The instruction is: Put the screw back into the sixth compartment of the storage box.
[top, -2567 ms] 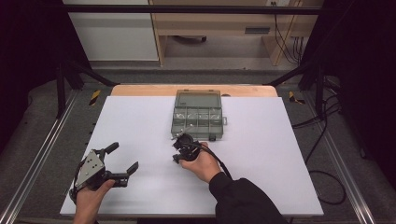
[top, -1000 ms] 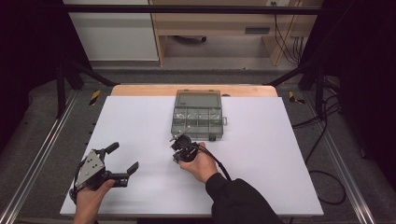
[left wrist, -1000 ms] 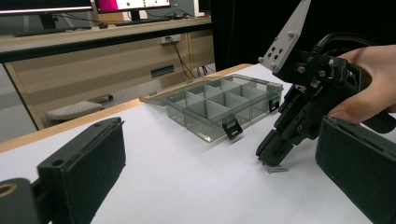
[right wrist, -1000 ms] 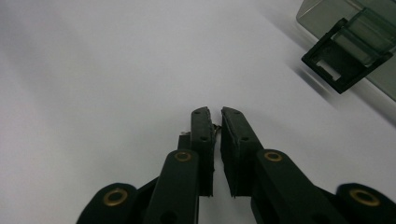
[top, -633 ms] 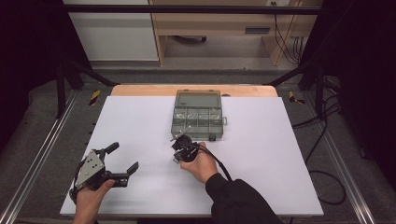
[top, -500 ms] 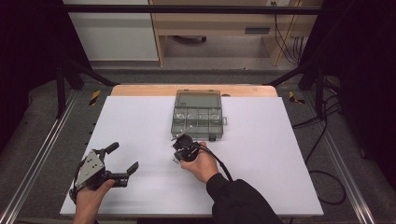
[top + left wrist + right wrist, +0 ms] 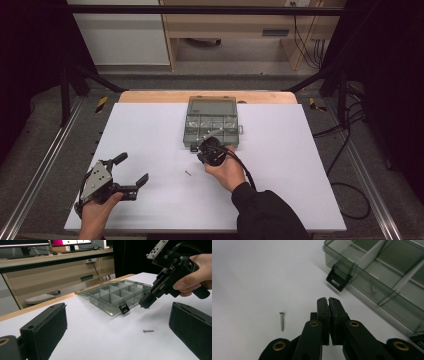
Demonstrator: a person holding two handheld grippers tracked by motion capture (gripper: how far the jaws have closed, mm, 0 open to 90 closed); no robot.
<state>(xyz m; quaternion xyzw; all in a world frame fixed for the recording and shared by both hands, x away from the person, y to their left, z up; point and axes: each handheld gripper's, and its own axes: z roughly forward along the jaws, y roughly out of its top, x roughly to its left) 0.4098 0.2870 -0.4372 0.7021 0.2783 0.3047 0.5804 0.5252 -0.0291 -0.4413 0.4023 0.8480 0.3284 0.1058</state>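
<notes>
— Two tools: we hold the left tool wide open and idle, clear of the work.
— Our small silver screw lies loose on the white surface; the right tool is pinched shut beside the smoky clear plastic compartment box.
— Whether its pads grip a screw, we cannot tell.

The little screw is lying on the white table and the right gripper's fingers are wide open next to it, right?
Not quite. The screw does lie on the white table, but the right gripper has its fingers shut tight together beside it with nothing between them, as the right gripper view shows.
</notes>
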